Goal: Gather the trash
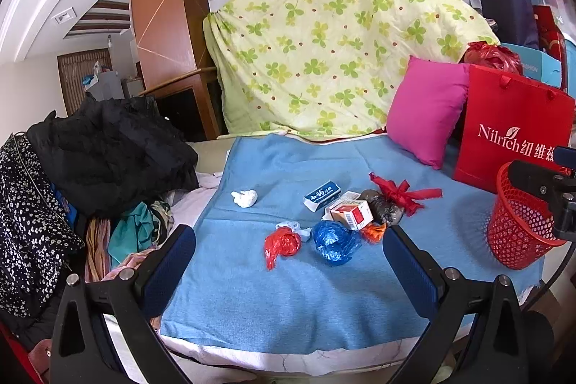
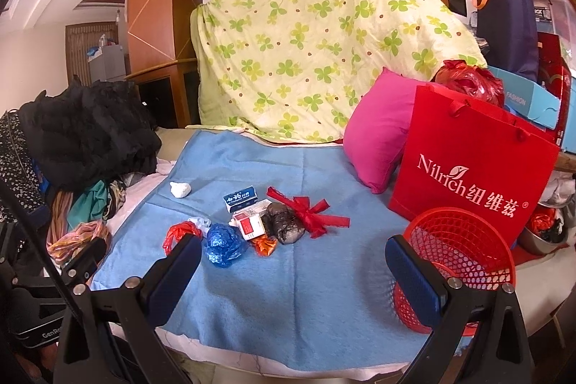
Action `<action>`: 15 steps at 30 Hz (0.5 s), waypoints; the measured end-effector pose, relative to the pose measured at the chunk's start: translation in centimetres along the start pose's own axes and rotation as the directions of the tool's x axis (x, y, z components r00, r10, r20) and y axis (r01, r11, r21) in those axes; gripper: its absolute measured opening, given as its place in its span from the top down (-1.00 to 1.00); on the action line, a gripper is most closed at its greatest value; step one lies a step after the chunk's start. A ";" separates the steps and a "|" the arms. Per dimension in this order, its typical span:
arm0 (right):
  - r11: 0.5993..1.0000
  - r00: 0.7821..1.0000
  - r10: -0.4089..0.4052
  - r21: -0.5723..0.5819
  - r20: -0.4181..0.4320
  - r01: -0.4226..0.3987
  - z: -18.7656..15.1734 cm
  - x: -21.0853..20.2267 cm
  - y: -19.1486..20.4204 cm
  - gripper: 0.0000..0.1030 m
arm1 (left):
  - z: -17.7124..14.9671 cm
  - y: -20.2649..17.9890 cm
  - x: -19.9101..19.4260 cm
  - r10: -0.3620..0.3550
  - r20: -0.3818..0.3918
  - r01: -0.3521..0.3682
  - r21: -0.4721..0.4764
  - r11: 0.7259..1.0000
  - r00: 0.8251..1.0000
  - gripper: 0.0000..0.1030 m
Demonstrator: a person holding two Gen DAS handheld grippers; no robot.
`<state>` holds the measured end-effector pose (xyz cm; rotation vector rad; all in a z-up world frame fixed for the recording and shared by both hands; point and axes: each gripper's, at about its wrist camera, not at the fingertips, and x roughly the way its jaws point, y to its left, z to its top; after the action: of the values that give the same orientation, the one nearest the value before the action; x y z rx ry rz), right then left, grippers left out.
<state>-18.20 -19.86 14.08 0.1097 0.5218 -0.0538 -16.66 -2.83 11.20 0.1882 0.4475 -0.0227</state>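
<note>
The left claw [image 1: 288,265] is open wide and holds nothing. It hangs over the near part of the blue blanket [image 1: 288,305], and the trash lies just past its tips. The right claw [image 2: 293,270] is open wide too, and it is empty. Its right finger sits right in front of the red basket [image 2: 464,240].

The job looks like it has not really begun. As far as the right view shows, there is no trash inside the basket. All the trash I can see is out on the blanket, so every piece is left to pick up and drop in.

Now let us count. There is one red basket, standing at the right edge of the blanket. Near the claws there is one red bag scrap [image 1: 282,244], one blue bag scrap [image 1: 333,242], one small orange scrap [image 1: 374,232] and one small white scrap [image 1: 289,226]. Behind them sit two little boxes: one red and white box [image 1: 352,214] and one blue box [image 1: 322,196]. Beside the boxes is one dark lump [image 1: 381,207], touching one red ribbon [image 1: 405,194]. Off to the left, on its own, is one white paper ball [image 1: 244,197]. That makes nine bits of trash, I think, but tiny ones may hide under the pile.
</note>
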 end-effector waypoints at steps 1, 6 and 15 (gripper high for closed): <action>1.000 1.000 0.005 0.009 -0.004 -0.005 0.0 0.4 0.0 -1.00 | 0.0 0.1 0.3 0.001 -0.003 -0.001 -0.001 1.000 1.000 -1.00; 0.999 0.999 0.019 0.035 -0.031 -0.017 0.2 2.5 0.2 -1.00 | -0.2 0.7 2.6 0.004 -0.031 -0.004 -0.010 1.000 1.000 -1.00; 0.996 0.989 0.080 0.054 -0.124 -0.074 -0.8 9.6 0.8 -1.00 | -2.3 4.8 10.4 0.004 -0.158 -0.012 -0.047 0.999 0.987 -1.00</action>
<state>-10.18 -19.15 8.66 0.1819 0.6424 0.0163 -7.94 2.50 5.45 0.1452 0.6045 0.0107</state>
